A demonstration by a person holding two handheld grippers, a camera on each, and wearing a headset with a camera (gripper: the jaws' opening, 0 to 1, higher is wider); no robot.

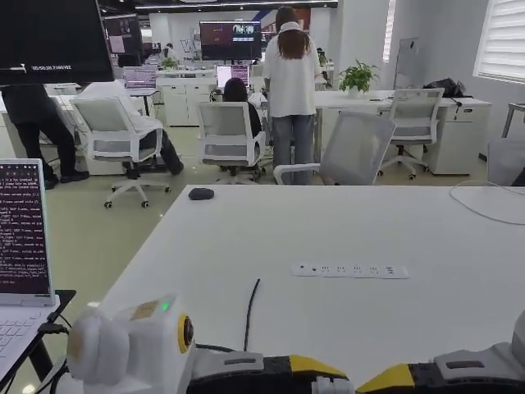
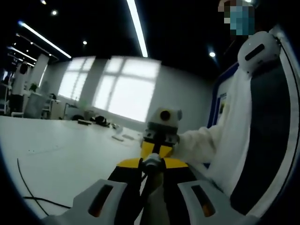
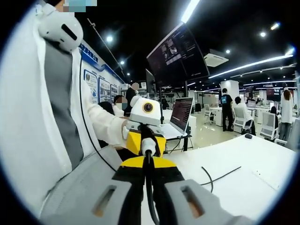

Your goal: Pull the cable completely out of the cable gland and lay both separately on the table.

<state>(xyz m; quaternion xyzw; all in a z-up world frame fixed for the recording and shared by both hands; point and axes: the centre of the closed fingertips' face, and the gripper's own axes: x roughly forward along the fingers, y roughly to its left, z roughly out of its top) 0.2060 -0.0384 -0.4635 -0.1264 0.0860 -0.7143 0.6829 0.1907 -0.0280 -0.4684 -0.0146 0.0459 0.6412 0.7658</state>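
Observation:
Low in the head view my two grippers meet tip to tip over the white table (image 1: 344, 230). The left gripper (image 1: 321, 371) comes from the left and the right gripper (image 1: 392, 378) from the right. In the right gripper view a small white cable gland (image 3: 147, 146) sits in the left gripper's yellow jaws. A black cable (image 3: 148, 187) runs from it down between the shut jaws of my right gripper (image 3: 147, 163). In the left gripper view my left gripper (image 2: 152, 165) is shut on the gland (image 2: 151, 161), with the right gripper facing it.
A thin black cable (image 1: 250, 316) lies loose on the table near the grippers. A white power strip (image 1: 351, 270) lies further out and a dark mouse (image 1: 201, 194) at the far edge. A laptop (image 1: 20, 238) stands at the left. Office chairs and people are beyond the table.

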